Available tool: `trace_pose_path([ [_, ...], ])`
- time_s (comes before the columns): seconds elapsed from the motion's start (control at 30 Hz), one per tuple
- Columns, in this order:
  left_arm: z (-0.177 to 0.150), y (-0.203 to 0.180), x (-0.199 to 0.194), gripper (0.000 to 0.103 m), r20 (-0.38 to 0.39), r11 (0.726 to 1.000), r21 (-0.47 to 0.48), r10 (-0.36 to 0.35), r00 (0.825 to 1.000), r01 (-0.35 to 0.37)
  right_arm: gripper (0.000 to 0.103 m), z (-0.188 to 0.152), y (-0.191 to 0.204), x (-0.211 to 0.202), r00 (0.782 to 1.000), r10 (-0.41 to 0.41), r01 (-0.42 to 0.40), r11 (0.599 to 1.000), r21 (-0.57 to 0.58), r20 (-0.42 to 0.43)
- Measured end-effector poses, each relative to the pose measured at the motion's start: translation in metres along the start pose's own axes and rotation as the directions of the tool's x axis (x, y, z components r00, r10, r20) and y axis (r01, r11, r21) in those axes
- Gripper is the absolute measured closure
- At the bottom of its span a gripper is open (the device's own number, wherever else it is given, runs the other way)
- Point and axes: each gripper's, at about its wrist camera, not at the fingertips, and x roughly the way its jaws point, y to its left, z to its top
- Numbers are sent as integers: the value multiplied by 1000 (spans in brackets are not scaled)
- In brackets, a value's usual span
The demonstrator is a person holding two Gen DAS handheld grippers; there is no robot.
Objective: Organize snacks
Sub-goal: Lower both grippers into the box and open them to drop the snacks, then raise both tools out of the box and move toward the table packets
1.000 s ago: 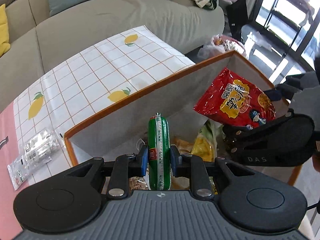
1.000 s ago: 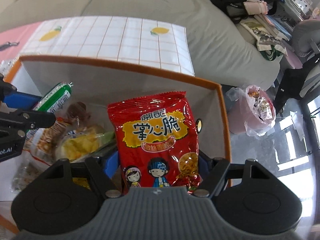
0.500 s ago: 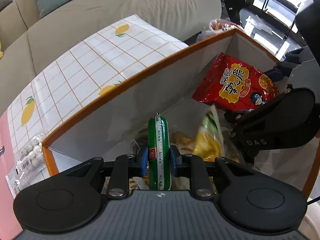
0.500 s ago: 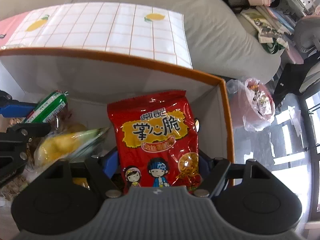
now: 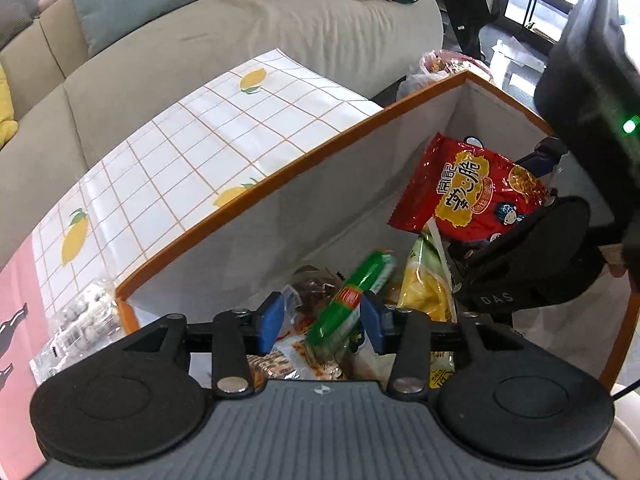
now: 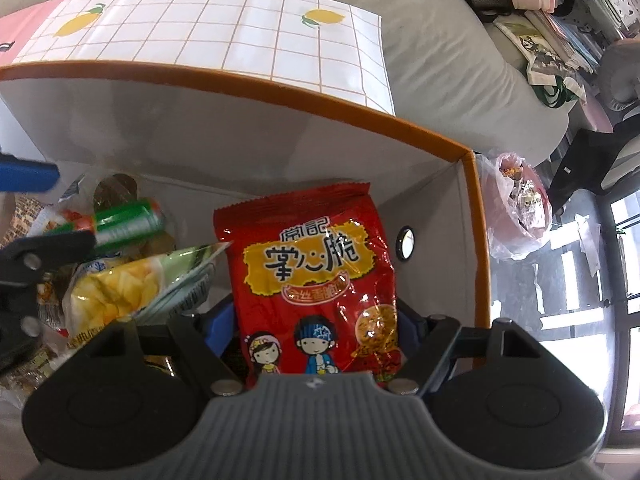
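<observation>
While red bag [image 6: 316, 284] hides pads, green sausage [image 5: 352, 296] blurred.

Both grippers angled steeply down, side by side

The left gripper [image 5: 322, 322] points steeply downward, its jaws opening, blue pads [image 5: 271, 322] standing apart. The right gripper [image 6: 316, 320], close on its right and equally steep, has its jaws set wide, clamped on what it carries.

Black left tool [image 5: 322, 322] with blue pads [image 5: 270, 322] (silver screws), ribbed grey housing.
</observation>
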Motion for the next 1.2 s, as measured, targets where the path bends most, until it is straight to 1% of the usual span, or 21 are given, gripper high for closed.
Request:
trace_pose_path([
  [0.13,-3,2,-13,43,13,1000,2,11,1000,-11,27,2,1,0,1000,-9,9,1000,-5,-7],
  [0.23,-6,4,-24,41,29,1000,4,11,1000,-11,26,1,4,-2,999,-35,35,999,-32,-9],
  [0.37,-10,6,-41,40,49,1000,-20,10,999,-9,26,0,5,-9,999,-48,48,998,-39,-6],
  [0.4,-11,7,-45,40,54,1000,-27,9,998,-7,21,-1,6,-11,999,-54,53,998,-40,-5],
  [0.47,-14,9,-53,40,62,999,-39,8,998,-5,9,-2,6,-17,997,-77,78,996,-46,25],
  [0.67,-22,13,-70,40,73,997,-70,31,997,-26,9,-5,11,-38,993,-103,106,992,-63,59],
  [0.83,-32,18,-88,40,87,995,-89,55,995,-48,9,-11,11,-59,988,-121,125,992,-31,94],
  [1.0,-45,32,-112,40,124,988,-148,58,991,-39,9,-25,16,-89,982,-107,102,994,42,157],
  [1.07,-52,38,-123,40,142,985,-171,61,988,-36,9,-33,18,-103,977,-86,69,993,93,193],
  [1.2,-68,51,-141,40,177,976,-216,73,982,-33,9,-46,28,-129,963,-25,-27,981,190,270],
])
